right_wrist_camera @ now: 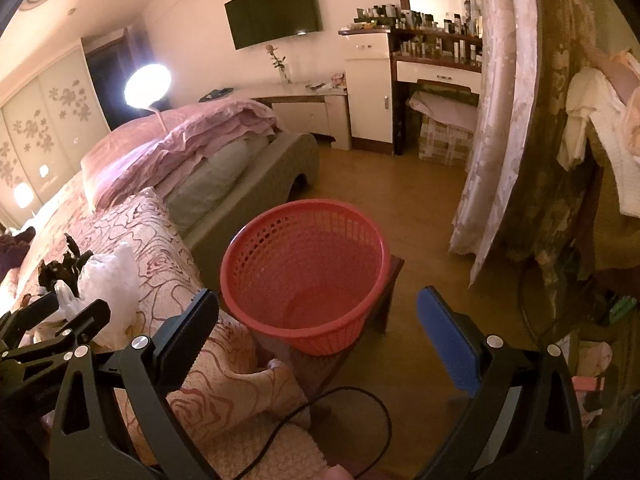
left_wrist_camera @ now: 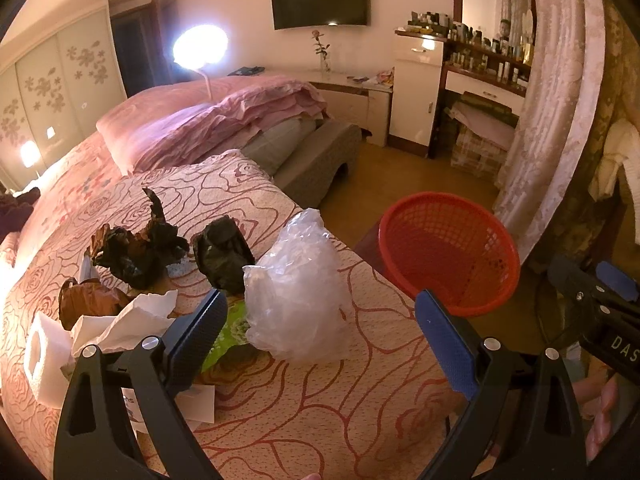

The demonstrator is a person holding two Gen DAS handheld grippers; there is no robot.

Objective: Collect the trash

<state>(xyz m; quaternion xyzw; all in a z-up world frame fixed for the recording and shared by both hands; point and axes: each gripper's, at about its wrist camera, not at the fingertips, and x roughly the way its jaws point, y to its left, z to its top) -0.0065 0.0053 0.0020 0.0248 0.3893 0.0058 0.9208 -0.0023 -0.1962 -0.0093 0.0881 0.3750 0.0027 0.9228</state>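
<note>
The red mesh basket (right_wrist_camera: 304, 276) serves as the landmark: it stands on a low dark wooden stool (right_wrist_camera: 390, 292) on the floor, just beside the foot corner of the bed (left_wrist_camera: 280, 400), and nothing shows inside it.

On the bed's rose-patterned cover, left of the basket, the trash lies in a loose cluster. Nearest the basket is a crumpled clear plastic bag (left_wrist_camera: 296, 292). Farther from it sit two dark crumpled wrappers (left_wrist_camera: 140, 248) (left_wrist_camera: 224, 252), then white tissue paper (left_wrist_camera: 128, 320), with a green packet (left_wrist_camera: 228, 332) partly hidden under the plastic bag.

The left hand-held gripper (left_wrist_camera: 320, 340) hovers over the bed with its jaws spread wide, holding nothing; the clear bag lies between and just beyond its fingers.

The right hand-held gripper (right_wrist_camera: 320, 340) is also wide open and holding nothing, pointed at the basket from the near side, above the floor and a black cable (right_wrist_camera: 320, 420).
</note>
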